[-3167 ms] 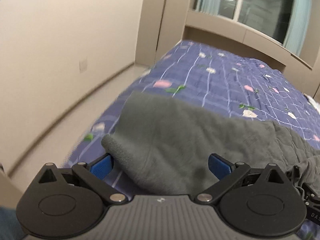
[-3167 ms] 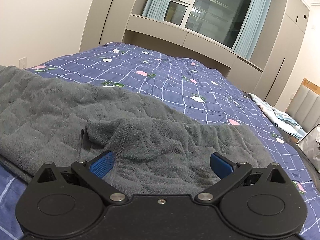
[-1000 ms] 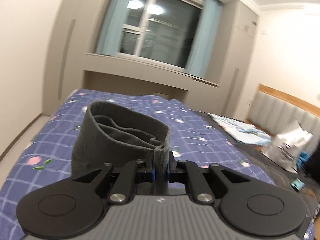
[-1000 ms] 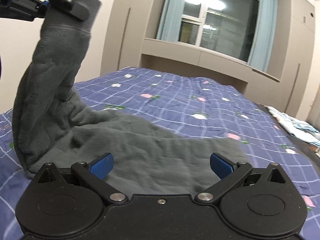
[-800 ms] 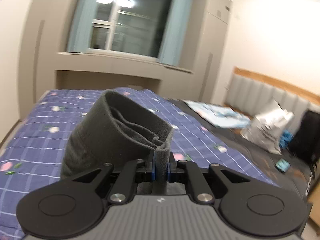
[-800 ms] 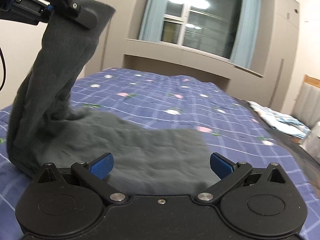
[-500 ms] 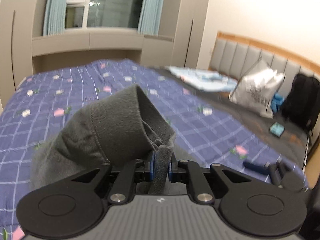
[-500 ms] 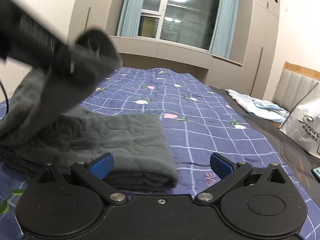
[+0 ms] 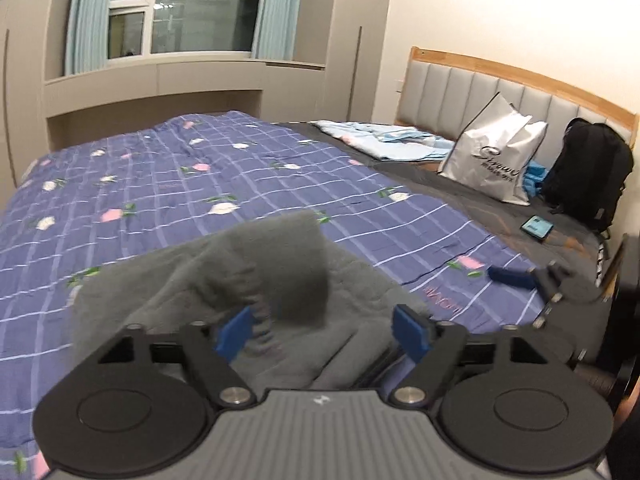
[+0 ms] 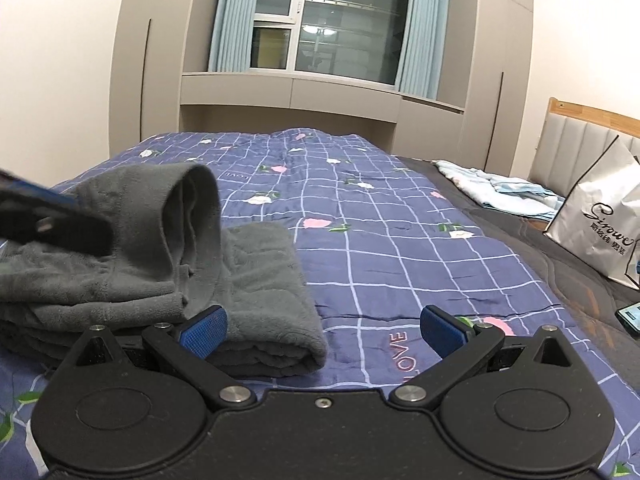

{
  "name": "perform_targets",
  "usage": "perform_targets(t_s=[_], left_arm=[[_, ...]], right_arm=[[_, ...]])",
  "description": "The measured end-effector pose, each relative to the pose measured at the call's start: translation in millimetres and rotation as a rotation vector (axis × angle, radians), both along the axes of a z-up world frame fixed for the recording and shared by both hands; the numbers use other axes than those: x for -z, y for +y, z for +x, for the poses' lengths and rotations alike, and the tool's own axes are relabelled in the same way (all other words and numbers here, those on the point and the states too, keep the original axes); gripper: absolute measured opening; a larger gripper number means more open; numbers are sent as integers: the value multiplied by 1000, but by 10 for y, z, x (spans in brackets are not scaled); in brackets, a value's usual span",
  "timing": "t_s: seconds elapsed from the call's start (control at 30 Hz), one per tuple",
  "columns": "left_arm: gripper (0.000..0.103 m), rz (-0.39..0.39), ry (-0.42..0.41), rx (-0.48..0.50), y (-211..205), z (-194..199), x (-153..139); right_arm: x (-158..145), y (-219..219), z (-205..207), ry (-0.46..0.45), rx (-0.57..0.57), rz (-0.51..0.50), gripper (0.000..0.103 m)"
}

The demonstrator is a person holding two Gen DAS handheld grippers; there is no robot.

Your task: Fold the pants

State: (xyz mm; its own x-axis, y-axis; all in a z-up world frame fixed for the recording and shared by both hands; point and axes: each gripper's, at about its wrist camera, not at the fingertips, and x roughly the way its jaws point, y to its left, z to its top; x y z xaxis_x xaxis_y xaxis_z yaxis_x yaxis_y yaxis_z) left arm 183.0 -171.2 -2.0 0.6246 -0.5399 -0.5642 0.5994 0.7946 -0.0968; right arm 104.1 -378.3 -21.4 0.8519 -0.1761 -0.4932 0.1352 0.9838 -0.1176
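The near part of the pants [image 9: 248, 280] is smeared by motion in the left wrist view, and their lower edge is hidden behind the left gripper [image 9: 326, 330]. The right gripper [image 9: 516, 278] is blurred there too and cut by the right edge. In the right wrist view the left gripper [image 10: 52, 220] is a dark blur cut by the left edge, covering part of the pants [image 10: 224, 276]. The bag [image 10: 600, 224] and the phone [image 10: 631, 314] run off the right edge; the phone's screen is too small to read.
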Motion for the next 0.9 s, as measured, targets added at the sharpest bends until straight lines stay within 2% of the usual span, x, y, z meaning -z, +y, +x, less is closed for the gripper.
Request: perform_targets(t_s=[0.13,0.2,0.23,0.27,0.33,0.4,0.43,0.5,0.53,0.57,0.63,0.67,0.77,0.9], left_arm=[[85,103,-9,-14,166,-77,105],[77,145,4,-23,216,-96,168],[67,158,15,-22,237,-100,196],[57,172,29,-23,267,-100,222],[49,201,34,-28,303,-106,258],[48,226,22,-16,305,-120,272],[48,232,16,-9,304,-128,272],[47,247,8,1,294,-134,279],[40,253,6,5,285,-133,289],[25,258,6,10,267,-122,303],[13,263,7,9,260,-103,308],[8,258,9,8,261,-92,296],[6,215,17,3,314,-84,215],[5,161,27,16,386,-123,107]], right_arm=[[-71,6,-12,-21,-16,35,102],[-118,26,3,-33,-62,86,102],[-140,49,26,-40,-95,113,101],[-156,78,59,-42,-129,141,96],[-177,128,144,-28,-194,188,87],[-191,197,239,-11,-248,218,76],[-194,241,298,-2,-274,223,74],[-211,330,417,11,-318,222,61],[-216,362,473,20,-332,220,56],[-219,392,529,29,-340,219,47],[-213,425,629,56,-355,229,32],[-211,432,657,67,-361,235,20],[-287,417,656,76,-377,239,7],[-500,333,525,45,-378,264,4]])
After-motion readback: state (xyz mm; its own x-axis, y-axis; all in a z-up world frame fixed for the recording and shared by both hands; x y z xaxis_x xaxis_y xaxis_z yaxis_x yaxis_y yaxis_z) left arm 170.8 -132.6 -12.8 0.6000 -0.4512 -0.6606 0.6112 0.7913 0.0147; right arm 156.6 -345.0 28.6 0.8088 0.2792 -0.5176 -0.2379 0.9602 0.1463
